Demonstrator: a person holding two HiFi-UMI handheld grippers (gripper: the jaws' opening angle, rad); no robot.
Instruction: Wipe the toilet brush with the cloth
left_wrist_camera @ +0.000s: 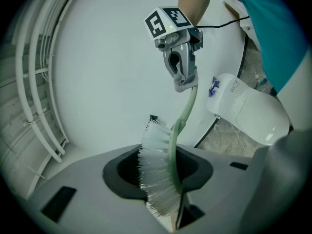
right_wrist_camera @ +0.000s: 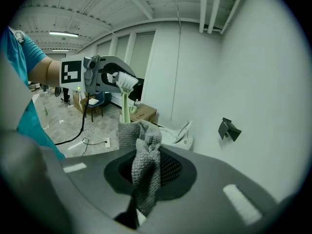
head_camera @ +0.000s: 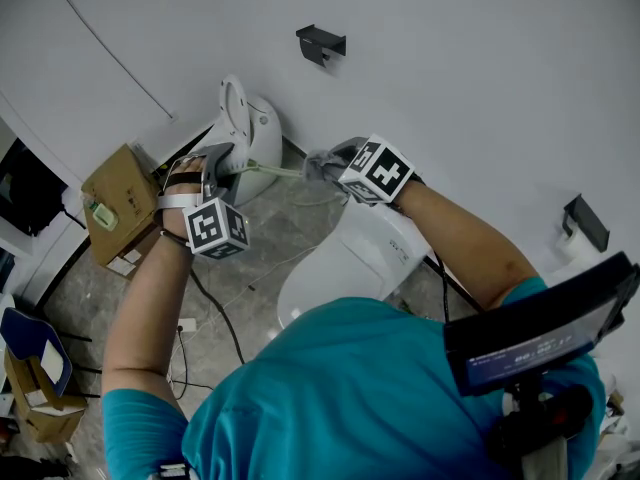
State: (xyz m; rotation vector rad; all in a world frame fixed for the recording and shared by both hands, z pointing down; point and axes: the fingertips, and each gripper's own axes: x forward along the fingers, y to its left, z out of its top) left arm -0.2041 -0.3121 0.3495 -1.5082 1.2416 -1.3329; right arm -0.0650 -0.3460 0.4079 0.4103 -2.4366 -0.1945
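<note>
The toilet brush [left_wrist_camera: 158,172] has white bristles and a pale green handle [head_camera: 268,171]. My left gripper [head_camera: 222,160] is shut on its head, the bristles standing up between the jaws [left_wrist_camera: 165,199]. The handle runs across to my right gripper [head_camera: 322,165], which is shut on a grey knitted cloth [right_wrist_camera: 146,165]. In the left gripper view the cloth [left_wrist_camera: 187,84] sits wrapped round the handle's far end, inside the right gripper [left_wrist_camera: 184,82]. In the right gripper view the brush head [right_wrist_camera: 126,80] shows beyond the cloth, held by the left gripper [right_wrist_camera: 109,77].
A white toilet [head_camera: 350,258] stands right below my arms. Another white toilet [head_camera: 250,133] is at the wall behind the left gripper. A cardboard box [head_camera: 120,203] and floor cables [head_camera: 215,308] lie to the left. Black brackets [head_camera: 320,43] [head_camera: 585,223] hang on the wall.
</note>
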